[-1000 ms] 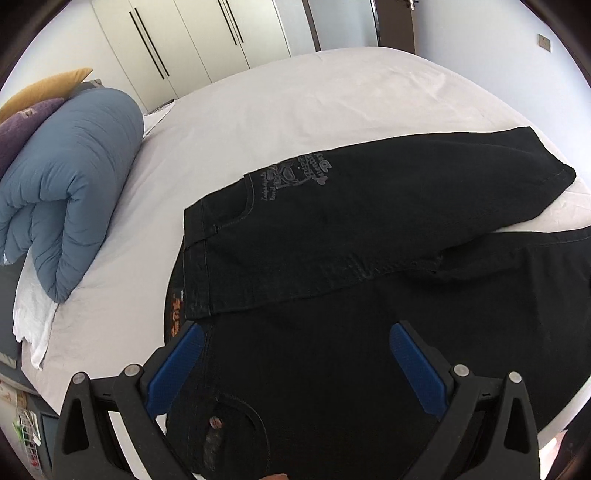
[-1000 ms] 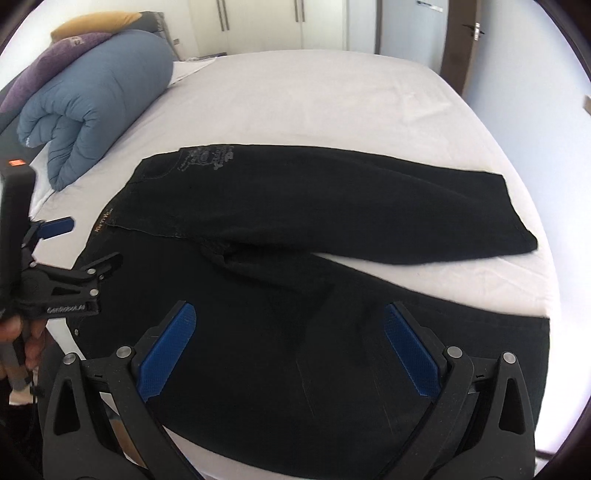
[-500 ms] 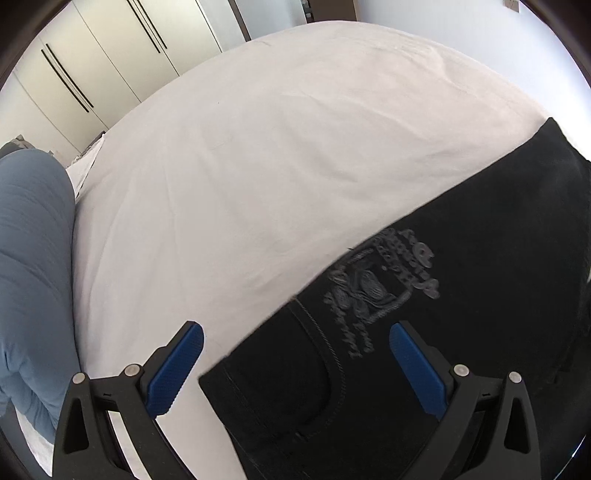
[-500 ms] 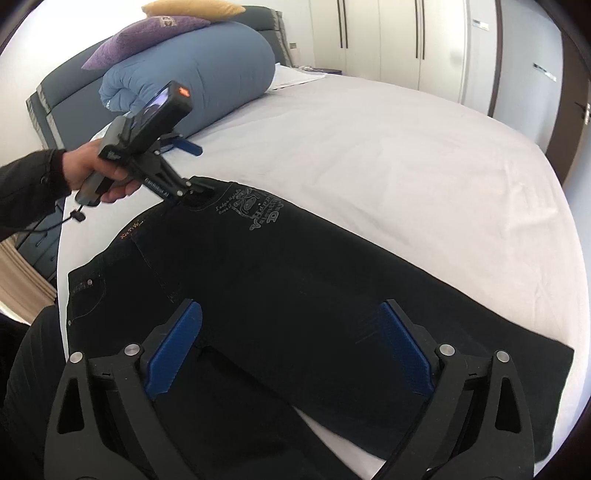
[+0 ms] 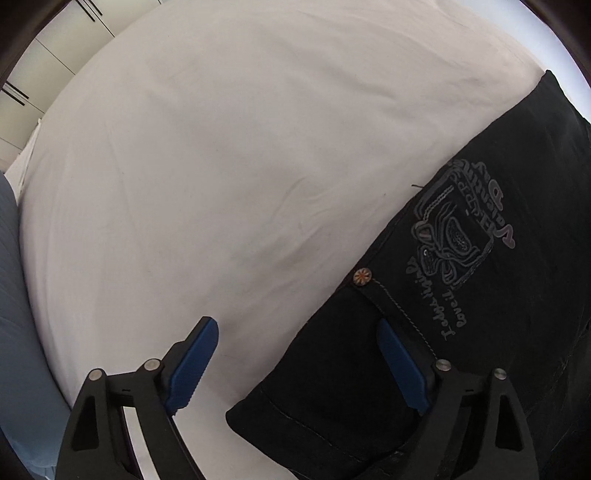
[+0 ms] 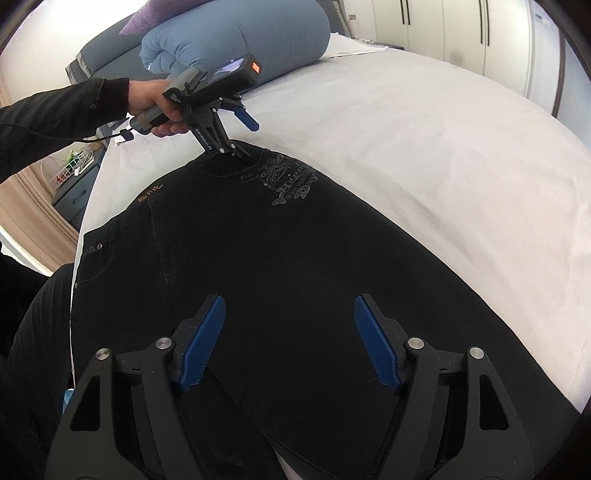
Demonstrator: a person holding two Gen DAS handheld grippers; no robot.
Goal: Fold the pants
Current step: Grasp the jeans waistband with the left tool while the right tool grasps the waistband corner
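Note:
Black pants [image 6: 258, 258] with grey embroidery [image 5: 454, 236] lie flat on the white bed sheet [image 5: 221, 166]. My left gripper [image 5: 299, 363] points down at the far waistband corner. Its jaws are closing: one blue pad [image 5: 402, 365] is over the pocket, the other over the sheet, and the corner edge lies between them unpressed. In the right wrist view a hand [image 6: 155, 99] holds that left gripper [image 6: 249, 138] at the pants' far edge. My right gripper [image 6: 290, 343] hovers over the middle of the upper leg. Its jaws are closing too, with only flat fabric below them.
A rolled blue duvet [image 6: 236, 40] and a purple pillow [image 6: 155, 18] sit at the head of the bed. White wardrobe doors [image 6: 443, 26] stand beyond the bed. A bedside unit [image 6: 74, 192] is at the left edge. The person's dark sleeve [image 6: 55, 110] reaches in from the left.
Both grippers swept across the pants toward their far edge and sank. The left one came over the waistband corner by the embroidery. Both pairs of jaws narrowed.

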